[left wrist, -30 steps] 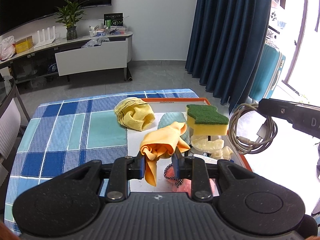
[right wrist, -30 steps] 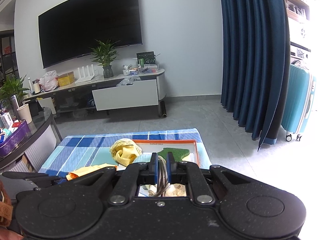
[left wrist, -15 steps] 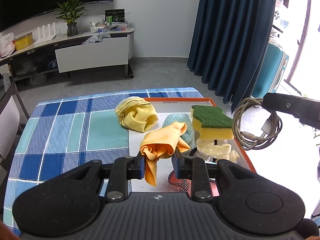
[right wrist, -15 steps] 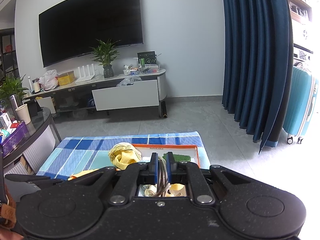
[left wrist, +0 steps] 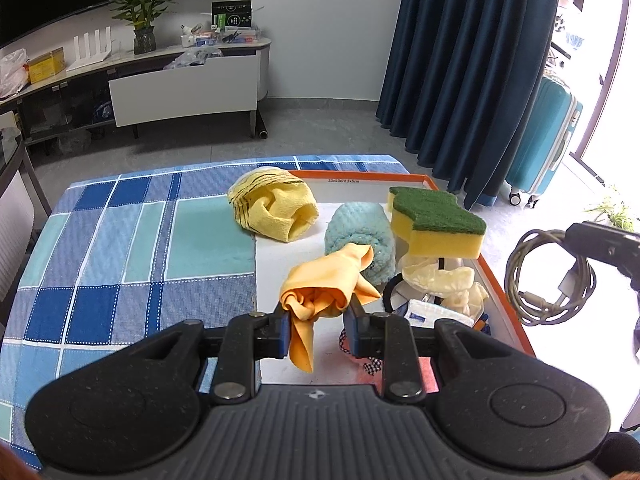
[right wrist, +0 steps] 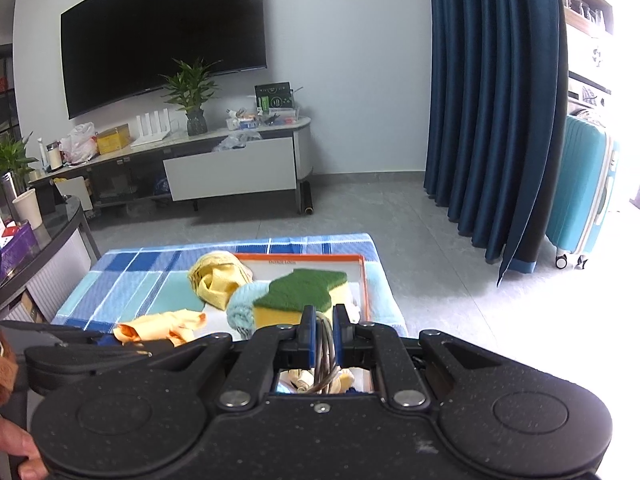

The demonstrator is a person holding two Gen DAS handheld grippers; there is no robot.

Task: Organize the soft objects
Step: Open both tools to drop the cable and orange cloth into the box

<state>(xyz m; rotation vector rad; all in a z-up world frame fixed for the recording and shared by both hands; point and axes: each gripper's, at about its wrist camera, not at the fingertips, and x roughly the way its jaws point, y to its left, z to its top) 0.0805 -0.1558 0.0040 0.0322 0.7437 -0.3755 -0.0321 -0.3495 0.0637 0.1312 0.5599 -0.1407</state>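
My left gripper (left wrist: 316,320) is shut on an orange cloth (left wrist: 328,280) and holds it above the near part of the orange-rimmed white tray (left wrist: 504,292). My right gripper (right wrist: 322,326) is shut on a coiled grey cable (left wrist: 544,280), held to the right of the tray; its strands show between the fingers (right wrist: 325,352). In the tray lie a yellow cloth (left wrist: 276,208), a rolled light-blue towel (left wrist: 360,236), a yellow sponge with green top (left wrist: 436,224) and pale gloves (left wrist: 444,280).
The tray sits on a blue checked tablecloth (left wrist: 120,248) covering a low table. A TV stand (right wrist: 224,160) and dark blue curtains (right wrist: 492,100) stand beyond; a teal suitcase (right wrist: 584,188) is at the right.
Both grippers have moved slightly forward and up over the tray, keeping their holds. The cable has drifted right and lower in the left wrist view.
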